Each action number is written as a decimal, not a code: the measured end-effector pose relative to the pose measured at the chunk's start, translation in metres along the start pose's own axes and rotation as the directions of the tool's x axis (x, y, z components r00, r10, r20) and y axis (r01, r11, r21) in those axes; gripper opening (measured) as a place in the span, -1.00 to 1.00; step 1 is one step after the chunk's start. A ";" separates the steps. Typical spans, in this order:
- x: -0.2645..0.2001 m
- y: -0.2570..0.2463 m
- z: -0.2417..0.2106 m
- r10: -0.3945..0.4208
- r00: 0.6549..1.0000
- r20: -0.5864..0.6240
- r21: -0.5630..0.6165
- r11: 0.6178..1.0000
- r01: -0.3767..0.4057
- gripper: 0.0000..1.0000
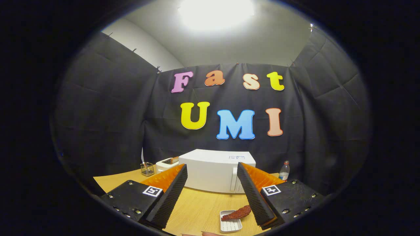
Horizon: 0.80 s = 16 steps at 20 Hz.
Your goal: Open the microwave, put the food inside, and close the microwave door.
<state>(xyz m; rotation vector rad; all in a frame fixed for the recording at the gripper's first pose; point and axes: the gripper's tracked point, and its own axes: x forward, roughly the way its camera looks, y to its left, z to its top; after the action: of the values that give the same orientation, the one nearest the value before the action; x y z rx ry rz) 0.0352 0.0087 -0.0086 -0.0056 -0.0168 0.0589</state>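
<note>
The white box-shaped microwave [215, 170] stands on the light wooden table [200, 206], straight ahead of the claw and beyond its fingertips, seen through the gap between the two fingers. Its door is closed, with a pale vertical handle [233, 180] on the side nearer the right finger; that finger's tip overlaps the handle in this view, but whether they touch cannot be told.

The food, a reddish-brown, rough-surfaced piece [237, 213], lies partly on a small white ribbed rectangular tray [230, 225]. Tray and food sit on the table low in the gap, close beside the inner face of the right finger and nearer than the microwave.

The claw [212, 171] is spread wide, its fingers well apart and holding nothing, hovering above the table.

Beyond the left finger, just beside the microwave, stands a white toaster [165, 164], and further to that side a small dark wire-mesh basket [147, 169]. Beyond the right finger, off the microwave's other side, a clear plastic water bottle [284, 171] stands upright near the table's edge.

At the nearest edge of the table, beneath the tray, a sliver of a fingertip [210, 233] shows.
</note>
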 end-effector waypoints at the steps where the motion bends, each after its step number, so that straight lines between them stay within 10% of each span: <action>1: 0.007 -0.002 -0.004 -0.004 1.000 0.003 -0.001 1.000 0.004 0.90; 16: 0.166 -0.053 -0.085 -0.101 0.995 -0.015 0.019 0.995 0.102 0.90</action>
<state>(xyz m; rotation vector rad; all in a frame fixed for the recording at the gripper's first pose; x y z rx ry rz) 0.2052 -0.0348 -0.0904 0.0146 -0.0025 -0.0426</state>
